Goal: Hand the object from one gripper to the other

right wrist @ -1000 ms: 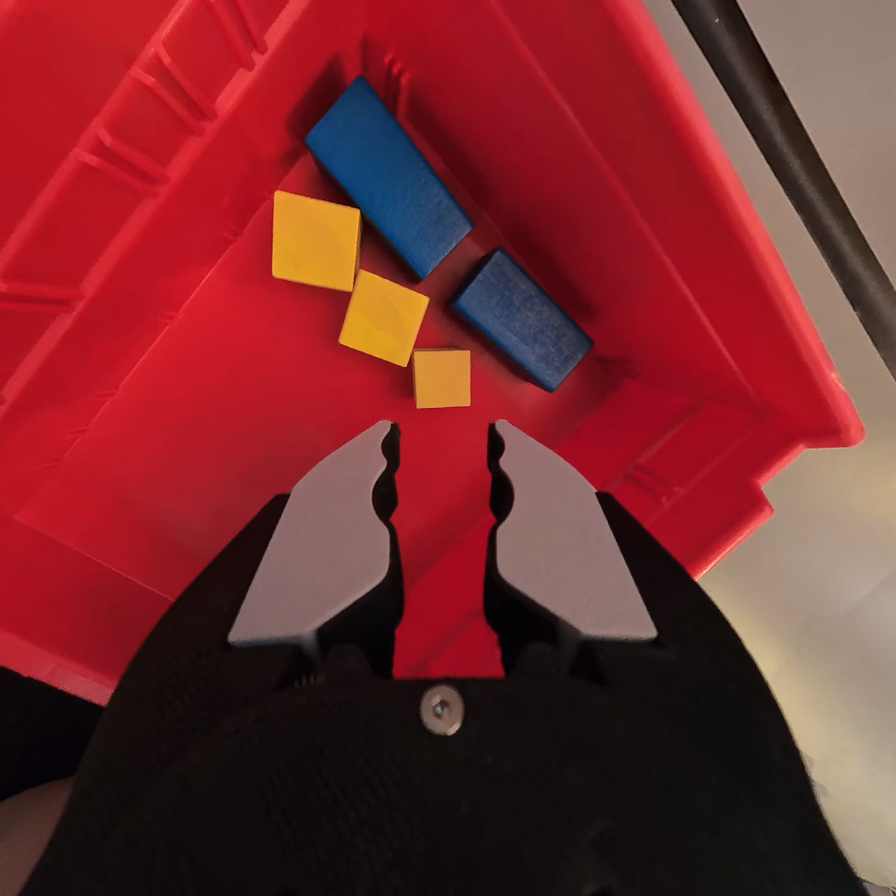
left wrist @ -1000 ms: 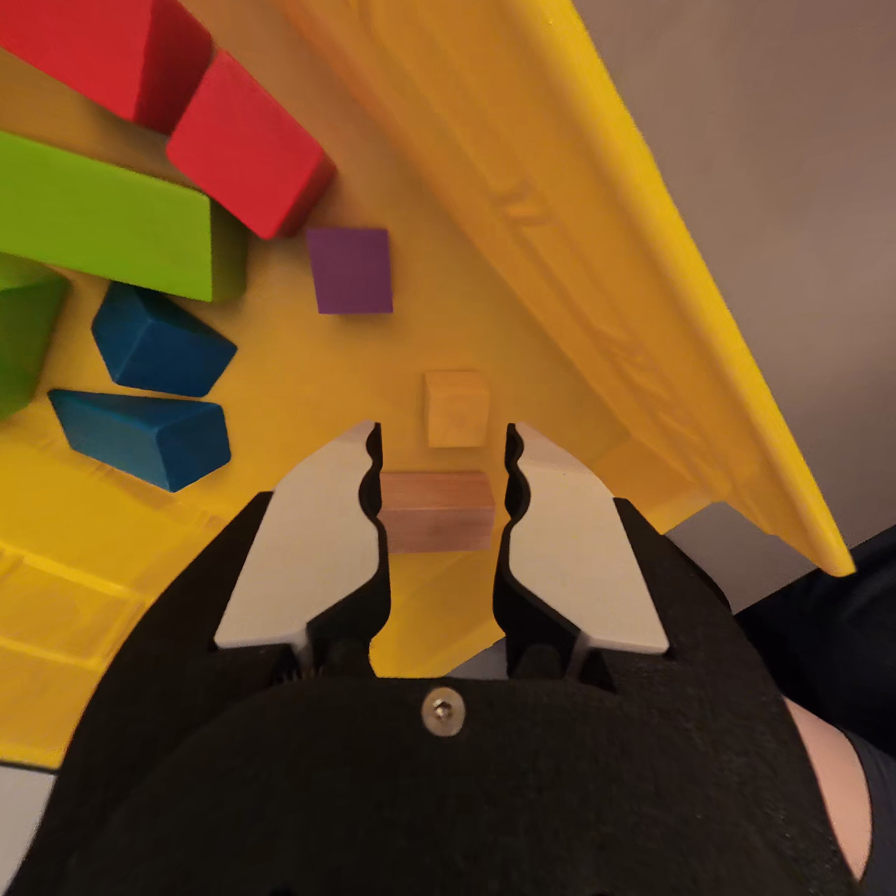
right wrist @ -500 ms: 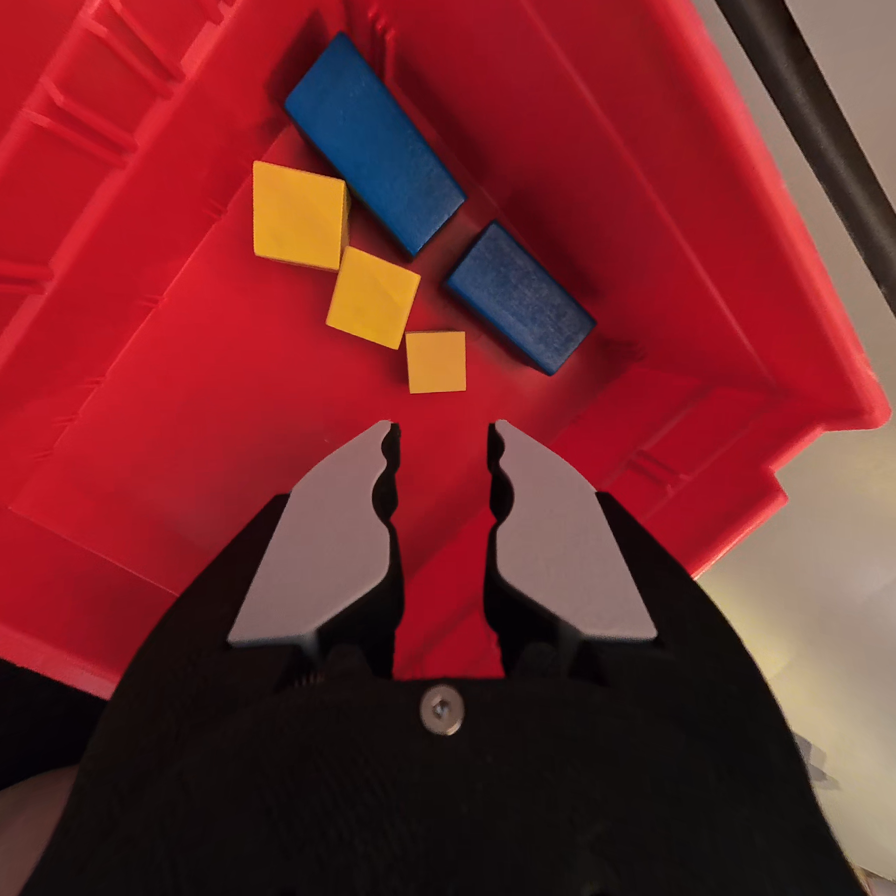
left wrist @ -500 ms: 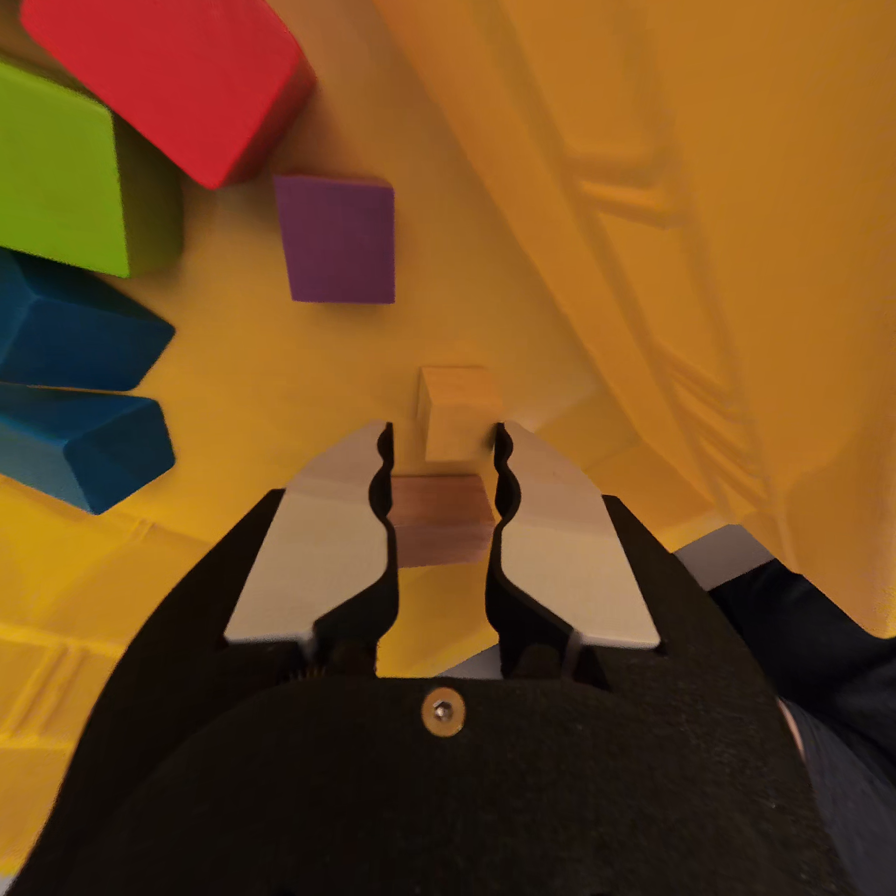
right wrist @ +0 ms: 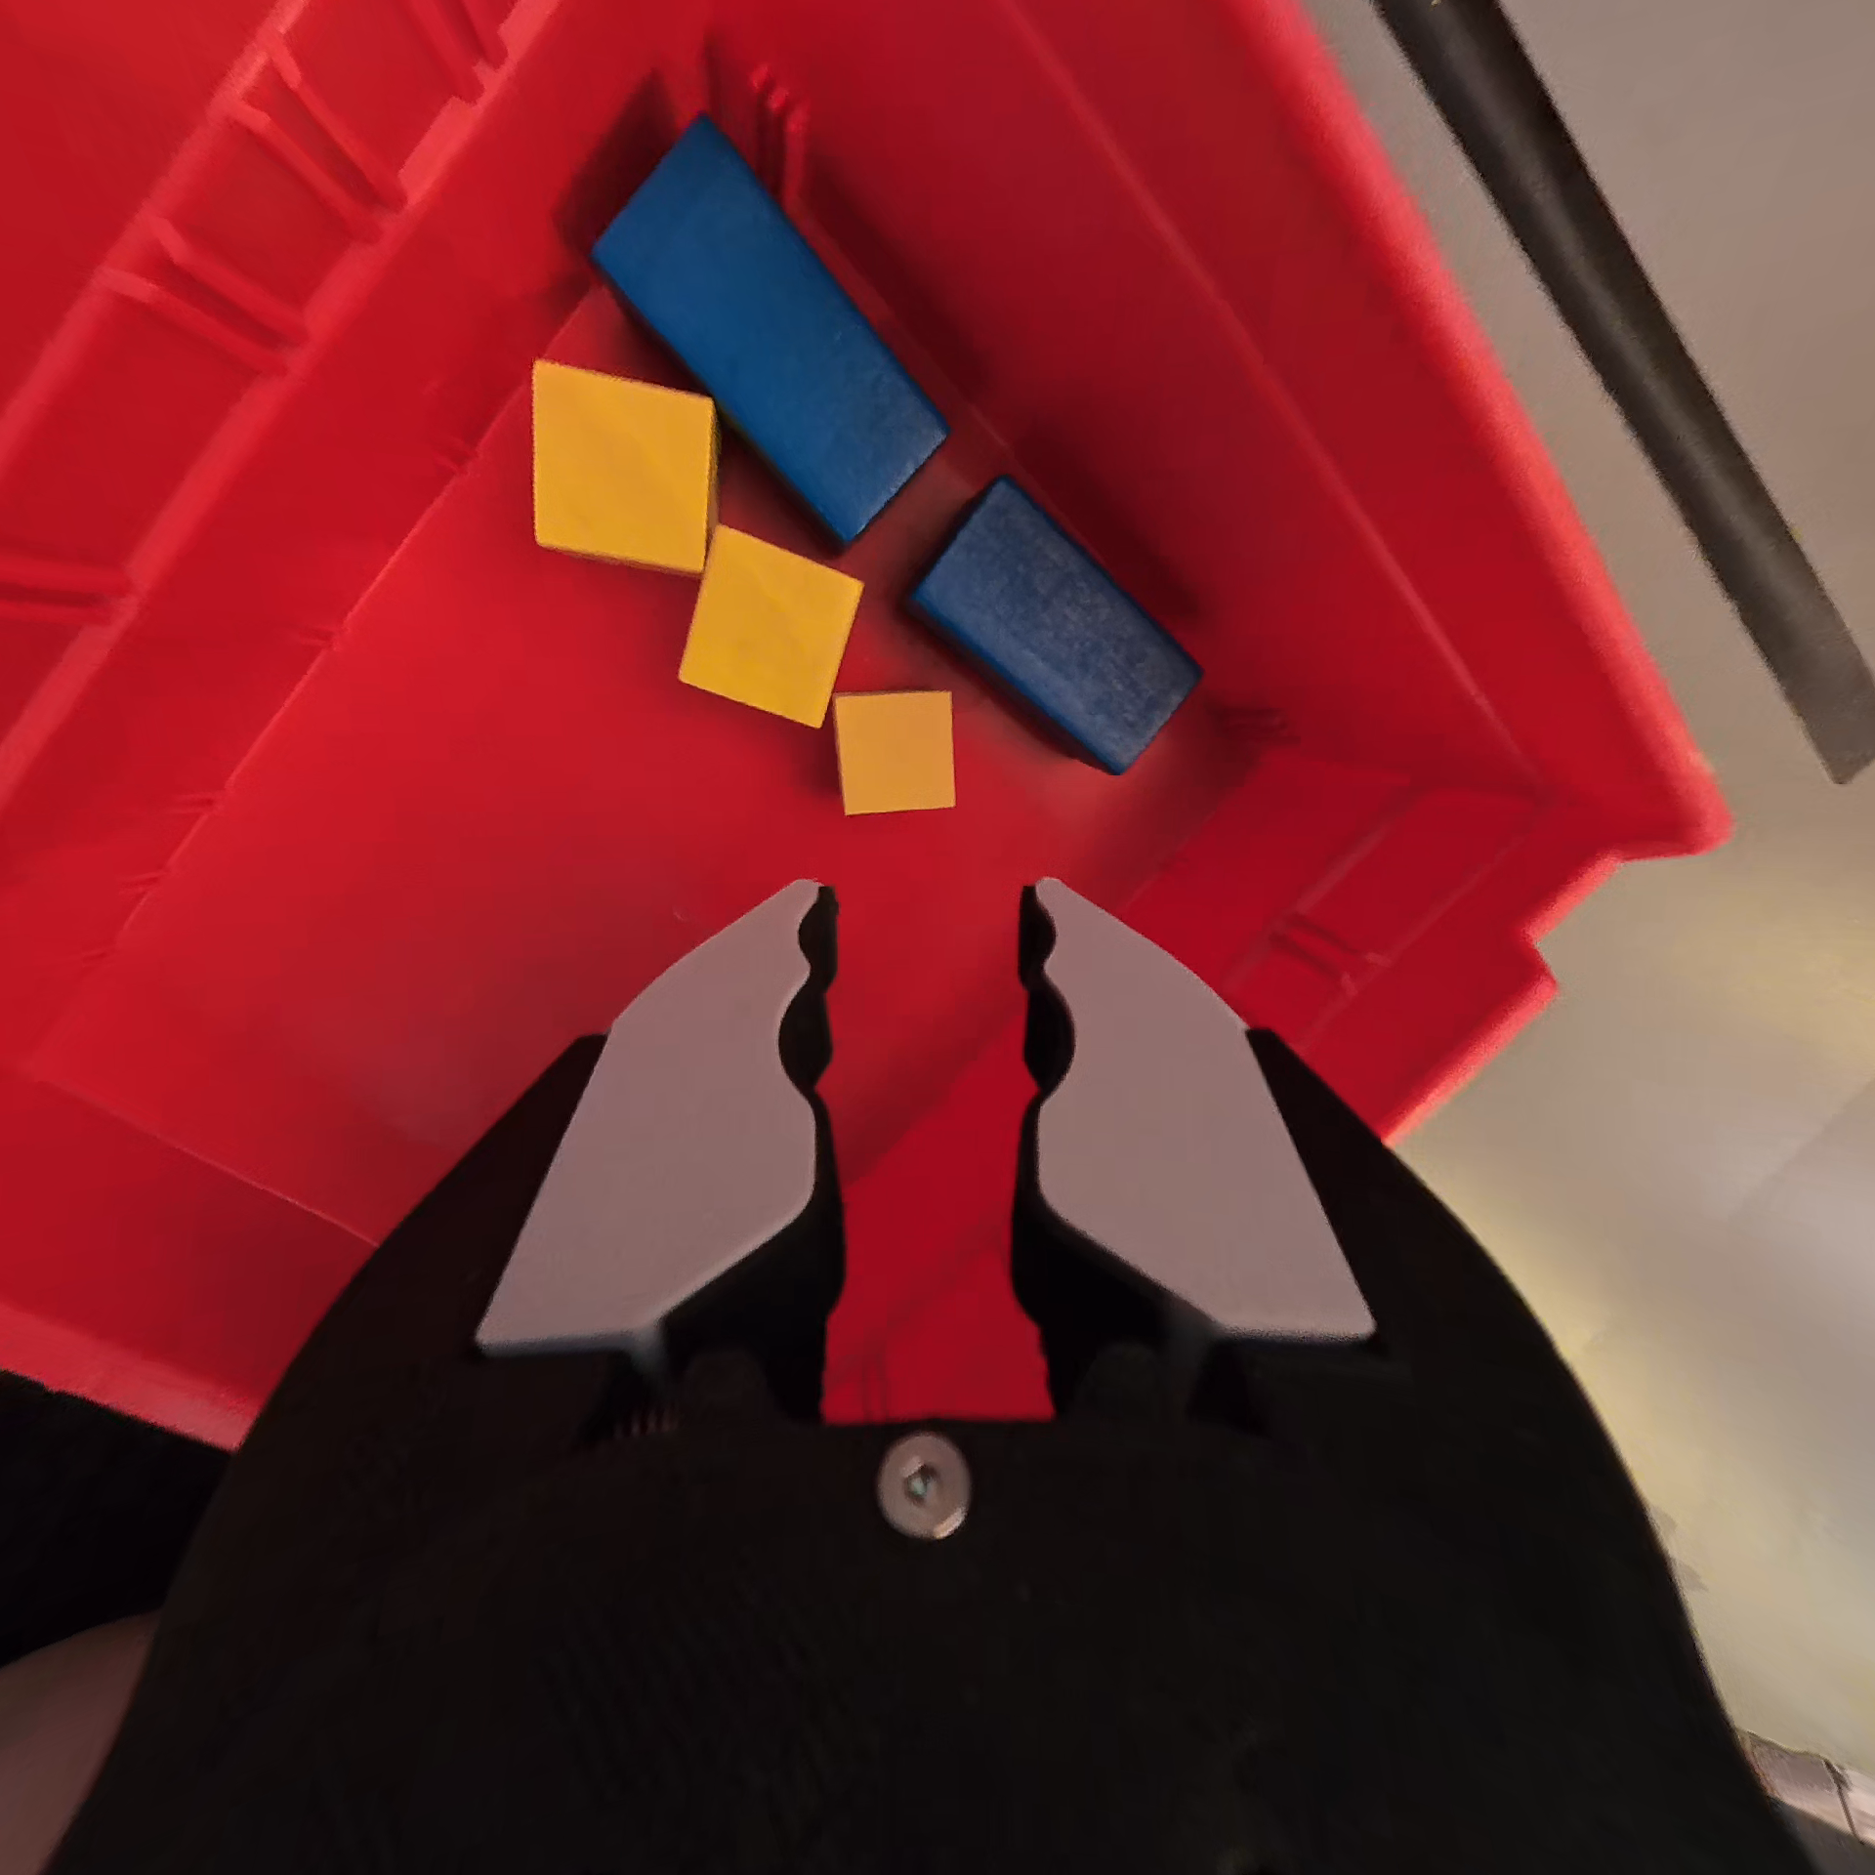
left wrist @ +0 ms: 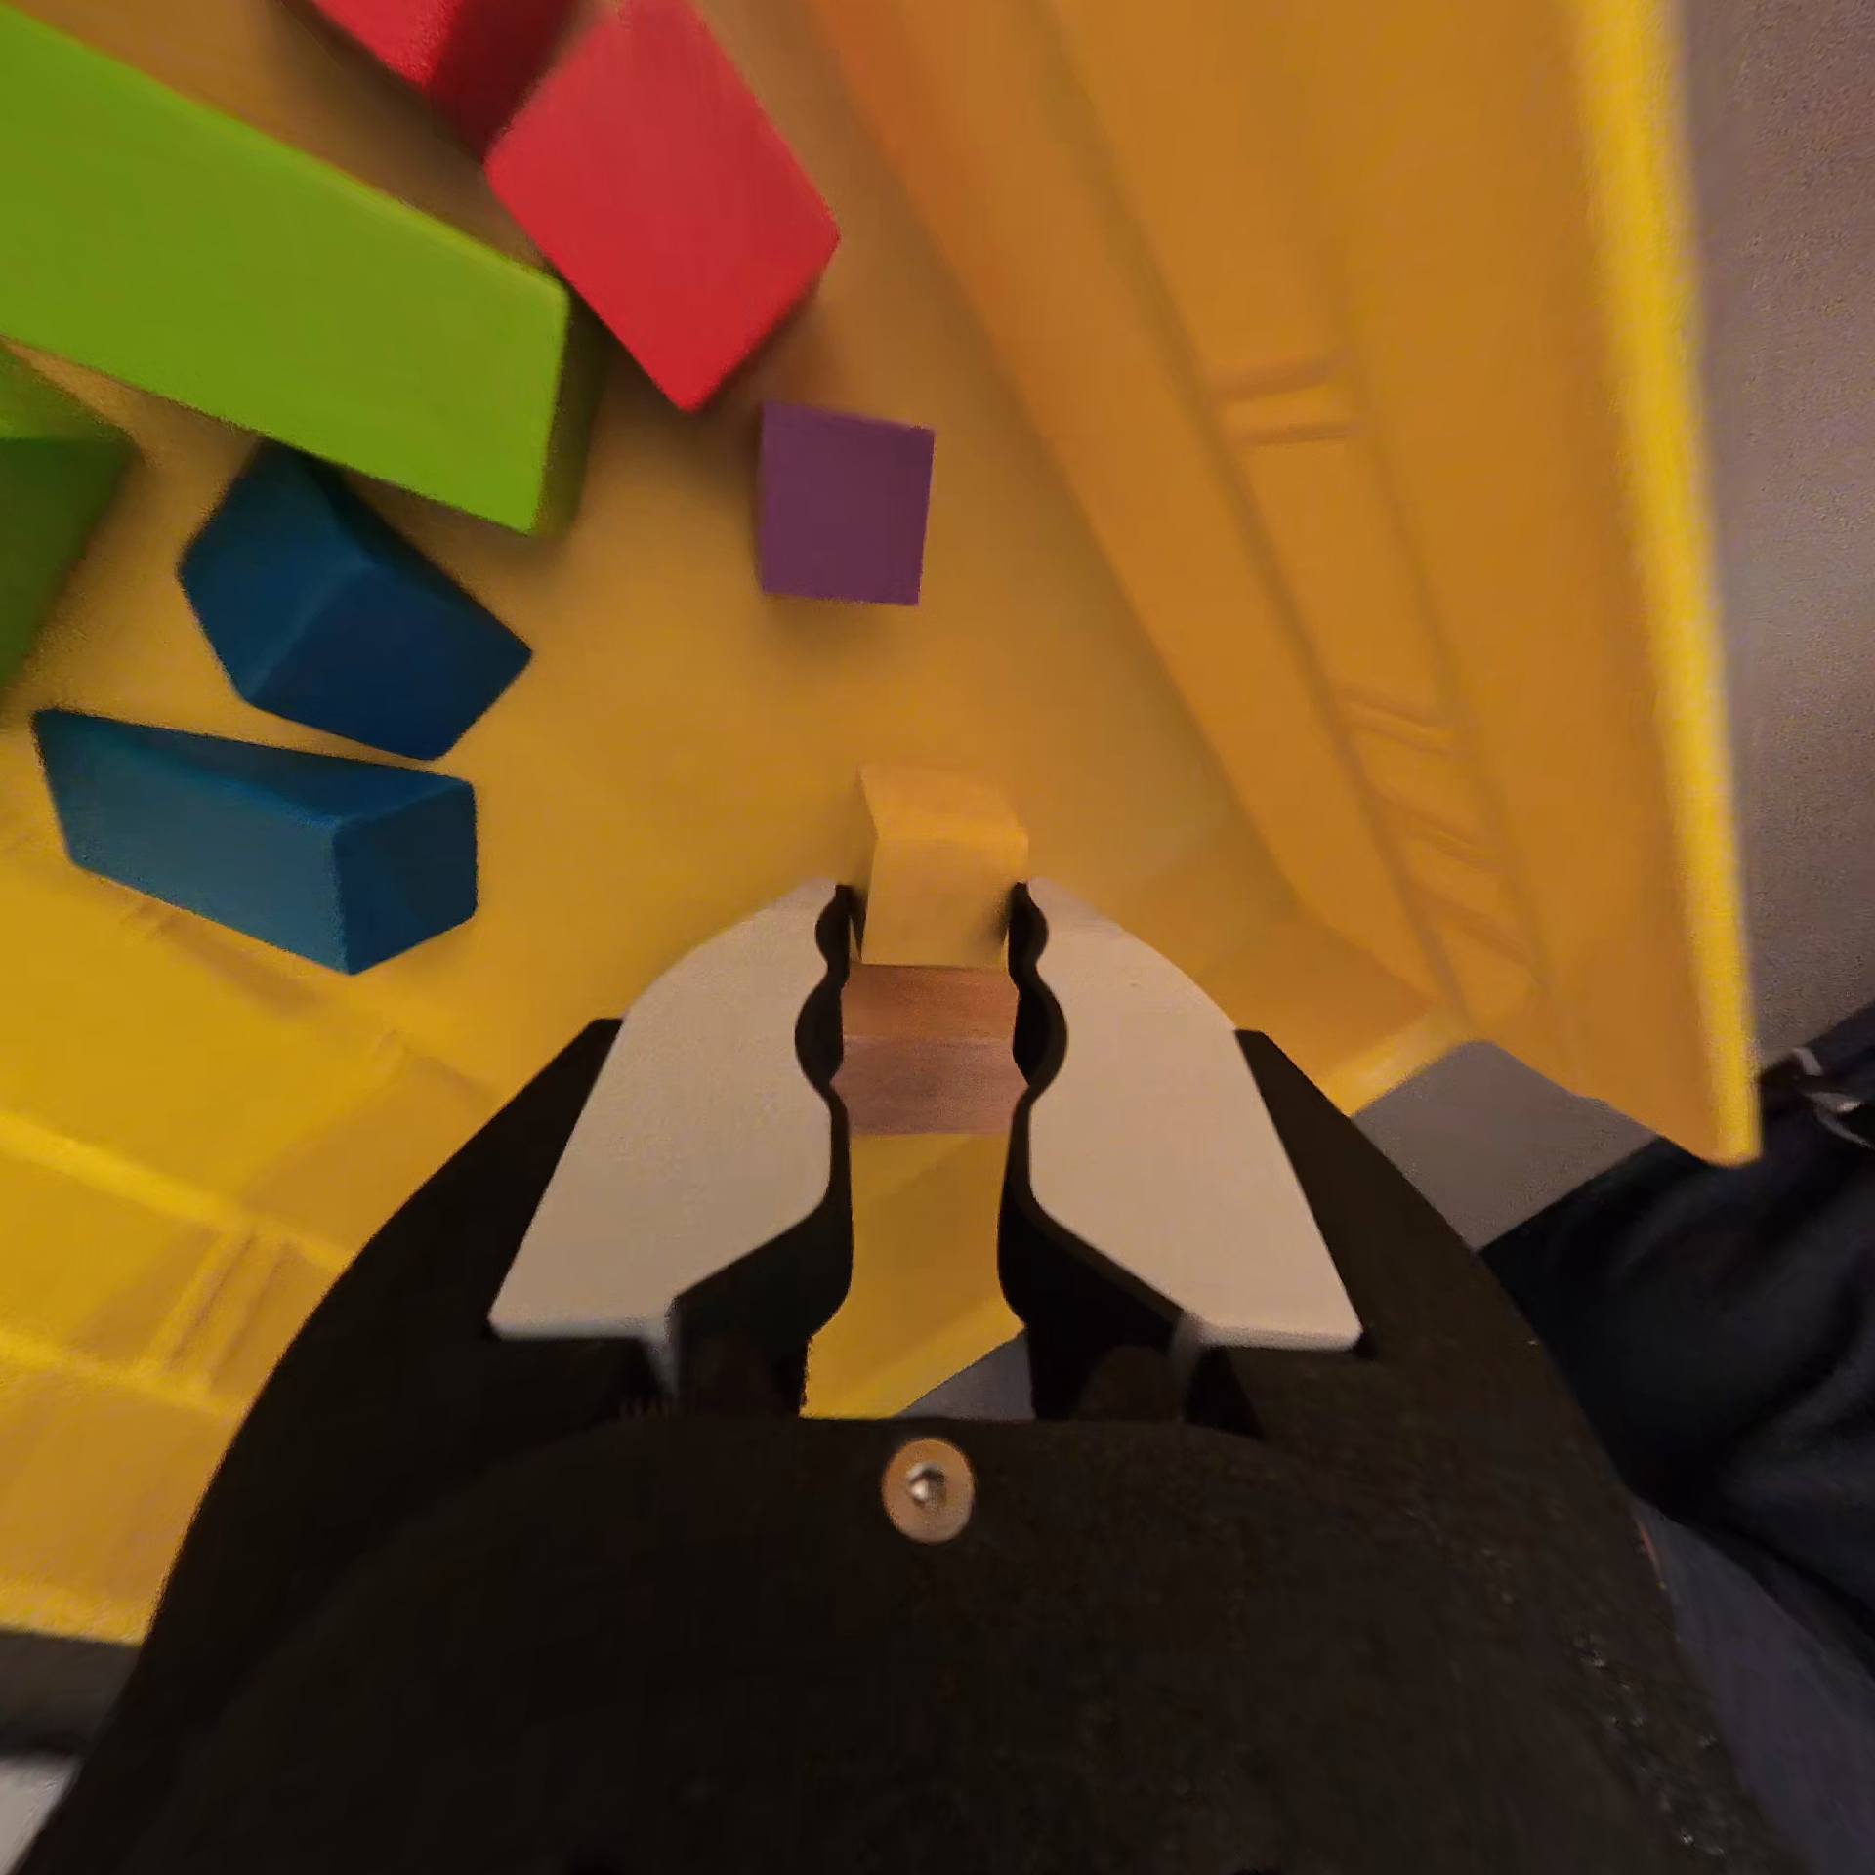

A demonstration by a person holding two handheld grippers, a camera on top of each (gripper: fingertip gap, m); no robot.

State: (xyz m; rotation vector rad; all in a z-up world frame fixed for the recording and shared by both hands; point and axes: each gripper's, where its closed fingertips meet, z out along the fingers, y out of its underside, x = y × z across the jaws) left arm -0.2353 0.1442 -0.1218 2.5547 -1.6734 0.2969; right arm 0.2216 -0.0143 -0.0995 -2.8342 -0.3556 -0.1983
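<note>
Two close downward wrist views, separate bins (left wrist: 1319,507).

Red bin (right wrist: 1319,507) smooth moulded plastic; blue blocks (right wrist: 771,325) matt painted wood.

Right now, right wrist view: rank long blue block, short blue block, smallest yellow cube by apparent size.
Largest to smallest, as they look in this view:
1. long blue block
2. short blue block
3. smallest yellow cube
All lie on the red bin floor, so nearness distorts little.
</note>
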